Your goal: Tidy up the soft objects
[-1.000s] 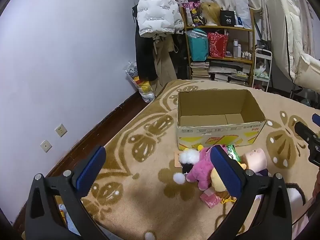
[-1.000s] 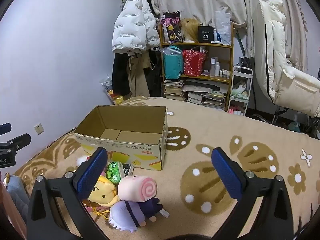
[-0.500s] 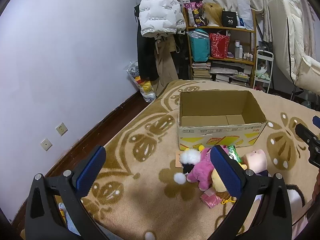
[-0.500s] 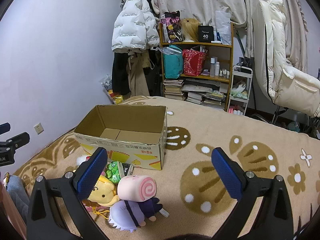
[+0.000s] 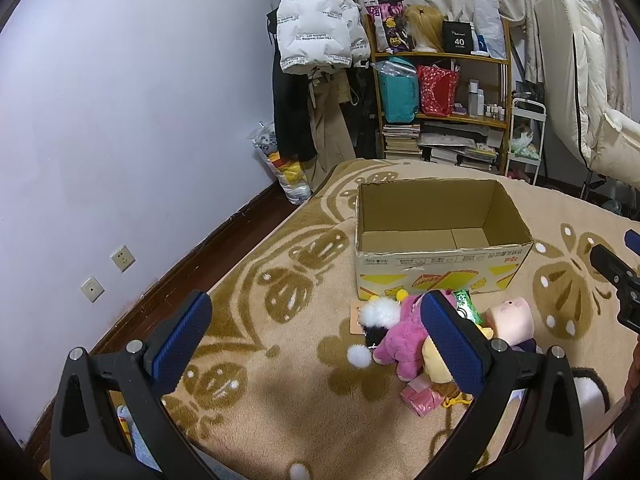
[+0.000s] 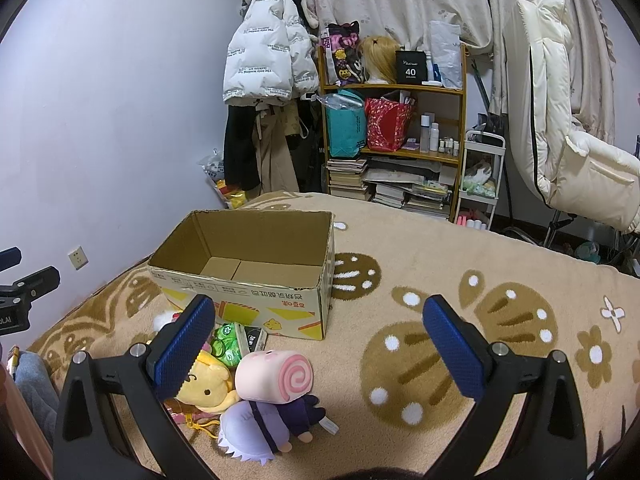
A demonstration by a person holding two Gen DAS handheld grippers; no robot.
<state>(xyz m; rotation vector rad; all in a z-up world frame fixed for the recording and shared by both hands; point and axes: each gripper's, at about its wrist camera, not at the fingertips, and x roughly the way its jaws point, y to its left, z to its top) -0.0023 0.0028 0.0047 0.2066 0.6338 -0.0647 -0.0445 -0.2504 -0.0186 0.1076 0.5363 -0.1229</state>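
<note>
While both tools hang above the patterned blanket [image 6: 460, 280] with nothing between their blue pads, the left hand-held gripper [image 5: 316, 336] and the right hand-held gripper [image 6: 318, 340] are spread wide, released. Nearest, at about seven o'clock in the right view, the soft toys lie heaped and touching: a purple-clothed doll [image 6: 272, 420] under a pink swirl roll [image 6: 276, 376], a yellow plush [image 6: 204, 388] beside them, green packets [image 6: 226, 340] just behind. The left view adds a magenta plush [image 5: 400, 340] and a white pom-pom toy [image 5: 380, 314] at the heap's left edge.

Because the toys overlap, a pinch could likely catch two at once, or snag the yellow cord [image 6: 200, 426], and one may drop short of the box. Both tools reaching into the same heap could collide.

Farther on, at twelve o'clock from the heap, the cardboard box [image 6: 248, 280] stands open and empty, its near wall just beside the toys; clipping that rim could push it away. Open blanket lies to the right; the wall [image 5: 120, 120] closes the left.
</note>
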